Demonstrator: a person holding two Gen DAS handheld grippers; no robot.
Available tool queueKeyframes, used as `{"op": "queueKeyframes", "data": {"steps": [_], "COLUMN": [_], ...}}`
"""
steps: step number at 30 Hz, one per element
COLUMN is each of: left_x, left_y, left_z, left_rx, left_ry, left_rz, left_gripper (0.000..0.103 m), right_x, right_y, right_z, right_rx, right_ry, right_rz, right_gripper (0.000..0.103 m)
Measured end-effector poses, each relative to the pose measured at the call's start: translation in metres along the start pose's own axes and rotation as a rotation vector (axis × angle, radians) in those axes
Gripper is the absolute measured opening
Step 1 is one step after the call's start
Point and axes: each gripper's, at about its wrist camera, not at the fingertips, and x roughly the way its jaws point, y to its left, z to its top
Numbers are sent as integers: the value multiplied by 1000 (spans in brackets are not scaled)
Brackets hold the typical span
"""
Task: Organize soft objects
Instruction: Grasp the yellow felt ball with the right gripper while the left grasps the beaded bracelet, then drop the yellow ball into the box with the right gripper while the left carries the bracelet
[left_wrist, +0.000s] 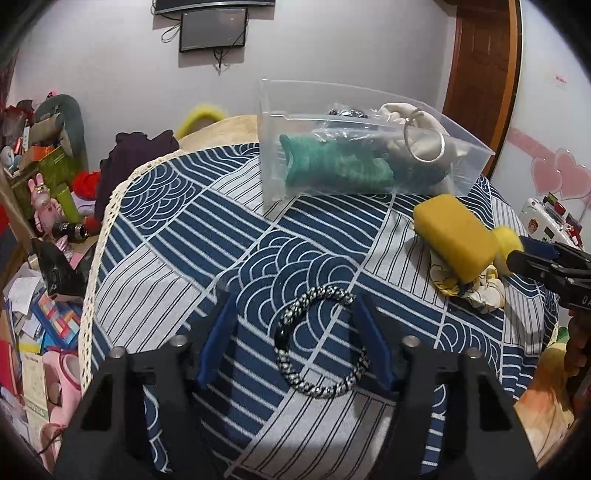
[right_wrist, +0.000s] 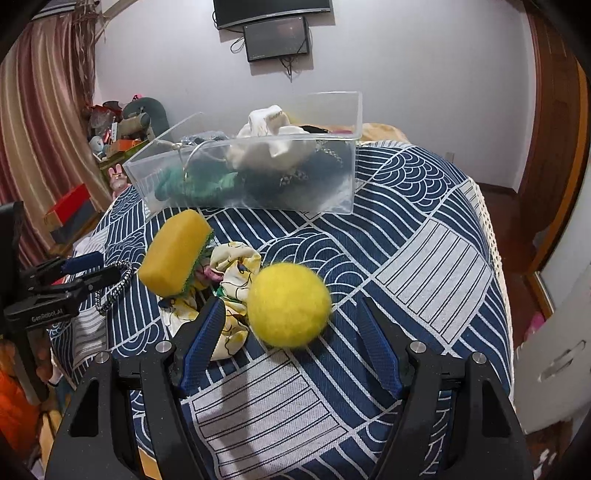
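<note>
— Where had the soft things got to?
— The braided cord loop (left_wrist: 320, 341) lay on the patterned cloth (left_wrist: 177, 236), between the left gripper's (left_wrist: 295, 317) spread jaws.
— And the right gripper (right_wrist: 291, 325)?
— Jaws released too, flanking the yellow felt ball (right_wrist: 289, 305); the sponge (right_wrist: 175, 254) sat near the clear bin (right_wrist: 243, 173).

Both grippers, left gripper (left_wrist: 291, 325) and right gripper (right_wrist: 291, 332), are showing black frames, blue ribbed finger pads (right_wrist: 201, 345), silver screws; "GenRobot.AI" lettering is visible.

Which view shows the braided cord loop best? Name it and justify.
The left wrist view: the braided cord loop lies whole on the tablecloth between the open left gripper fingers. The right wrist view shows only part of it, edge-on, at the far left.
</note>
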Motion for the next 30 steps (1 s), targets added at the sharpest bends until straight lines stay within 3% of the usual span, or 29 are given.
{"op": "queueKeyframes", "data": {"steps": [6,8,10,21,30], "left_x": [9,9,10,-11,-40], "left_y": [-6,-9,-10,-12,-6], "left_z": [2,1,1,16,69], "left_rx": [29,33,40,42,13], "left_ry": [4,1,3,-72,-207], "left_rz": [-48,-51,-44,-33,-14], "left_gripper": [32,25,10,7,7], "right_x": [1,4,7,-3,-28], "right_y": [-1,-3,-3,-6,-6], "right_z": [-1,-1,-1,3,33], "right_rx": [17,20,24,27,11], "right_ry": [5,15,24,-14,-118], "right_rz": [21,30,41,33,-1], "right_gripper": [57,46,43,40,40]}}
